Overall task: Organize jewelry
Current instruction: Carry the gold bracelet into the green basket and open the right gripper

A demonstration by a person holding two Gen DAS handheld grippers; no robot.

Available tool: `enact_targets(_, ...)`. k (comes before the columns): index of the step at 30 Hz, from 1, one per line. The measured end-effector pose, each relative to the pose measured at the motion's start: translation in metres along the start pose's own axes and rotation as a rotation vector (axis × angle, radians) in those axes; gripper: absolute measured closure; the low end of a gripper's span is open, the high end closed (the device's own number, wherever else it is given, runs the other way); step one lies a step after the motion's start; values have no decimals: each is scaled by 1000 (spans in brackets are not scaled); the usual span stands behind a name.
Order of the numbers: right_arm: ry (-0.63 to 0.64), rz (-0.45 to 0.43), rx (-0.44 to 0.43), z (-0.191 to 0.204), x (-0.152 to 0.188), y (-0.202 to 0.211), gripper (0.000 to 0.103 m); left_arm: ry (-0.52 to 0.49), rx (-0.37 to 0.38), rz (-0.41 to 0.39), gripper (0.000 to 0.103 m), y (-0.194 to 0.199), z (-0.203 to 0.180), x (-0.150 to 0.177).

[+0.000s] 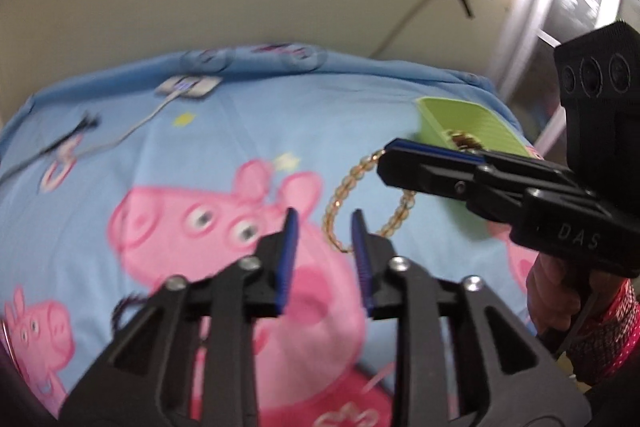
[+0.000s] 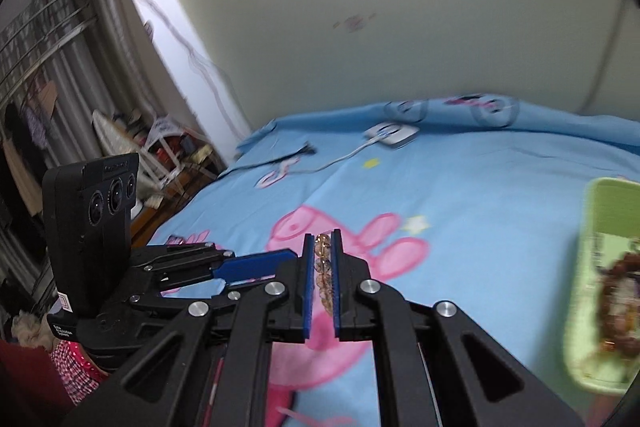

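The right tongs are clamping an amber bead bracelet, its loop hanging below them above the bed. The left tongs are standing apart and empty, just near of the dangling loop. A green tray holding other jewelry is lying right of the bracelet.

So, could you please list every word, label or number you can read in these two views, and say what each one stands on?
"DAS": raised letters on the black body of the right gripper.
White print on a label low on the left gripper housing: too blurred to read.
Text along that housing's top edge: too small to read.
Nothing else is legible.
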State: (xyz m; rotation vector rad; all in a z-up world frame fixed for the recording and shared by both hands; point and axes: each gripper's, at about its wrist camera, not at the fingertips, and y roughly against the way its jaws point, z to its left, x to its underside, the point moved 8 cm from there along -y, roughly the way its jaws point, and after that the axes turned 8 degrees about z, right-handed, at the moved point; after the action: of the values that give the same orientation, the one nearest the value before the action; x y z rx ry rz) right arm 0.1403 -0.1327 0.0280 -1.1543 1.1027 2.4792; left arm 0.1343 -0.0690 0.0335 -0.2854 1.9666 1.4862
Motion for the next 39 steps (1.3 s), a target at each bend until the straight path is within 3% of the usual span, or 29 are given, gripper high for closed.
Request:
enact_targets(6, -41, -92, 54, -39, -2, 52, 103, -176, 59, 0, 76, -29, -77, -44)
enact_targets(9, -81, -151, 94, -69, -3, 82, 103, -266, 73, -9, 95, -42, -116, -64)
enact_targets(18, -217, -238, 214, -158, 2, 131, 103, -344, 105, 15, 95, -96, -187, -114)
enact_targets(19, -230, -245, 242, -168, 3, 132, 103, -344, 88, 22, 92, -104, -187, -116)
enact_targets(20, -252, -246, 291, -183, 6, 133, 97, -337, 56, 37, 81, -115, -187, -118)
enact_targets(21, -278, -254, 331, -194, 9, 136, 86, -320, 31, 54, 78, -123, -185, -118)
enact_targets(27, -339, -338, 302, -205, 27, 156, 84, -251, 35, 67, 78, -124, -169, -110)
enact_targets(39, -317, -325, 222, -126, 54, 131, 84, -186, -57, 50, 78, -82, -115, -52)
